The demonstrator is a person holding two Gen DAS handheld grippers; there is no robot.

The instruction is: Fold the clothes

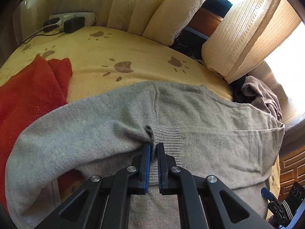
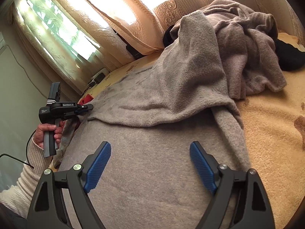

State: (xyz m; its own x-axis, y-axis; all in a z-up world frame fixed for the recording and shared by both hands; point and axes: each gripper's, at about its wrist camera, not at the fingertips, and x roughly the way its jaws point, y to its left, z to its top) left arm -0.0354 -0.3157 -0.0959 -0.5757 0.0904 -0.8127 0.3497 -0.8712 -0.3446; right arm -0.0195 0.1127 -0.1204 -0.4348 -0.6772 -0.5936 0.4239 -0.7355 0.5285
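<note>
The grey knit sweater [image 1: 200,110] lies spread across the yellow paw-print blanket [image 1: 118,43] on the bed, and it fills most of both views. The left gripper [image 1: 154,144] has its blue-padded fingers [image 1: 146,158] pressed close together on the sweater's ribbed cuff [image 1: 165,135], pinching a little tuft of knit right at the tips. That sleeve is folded across the sweater's body, the cuff lying over the chest. From the right wrist view, the left gripper [image 2: 89,107] is seen from the side, nose down on the cloth, with a hand [image 2: 48,132] in a cream ribbed sleeve [image 2: 28,173] wrapped around its grip.

The right gripper [image 2: 150,148] hangs above the sweater's lower body, its fingers [image 2: 99,164] spread wide apart, nothing between them. The other sleeve [image 2: 194,61] rises in a loose fold ahead of it, running toward a crumpled brown-grey garment [image 2: 251,43] heaped at the far side. A dark item [image 2: 289,55] lies beside that heap.

A red towel [image 1: 28,91] lies on the blanket to the left of the sweater. A power strip [image 1: 72,19] with plugs sits at the bed's far edge under pale curtains [image 1: 133,2].
</note>
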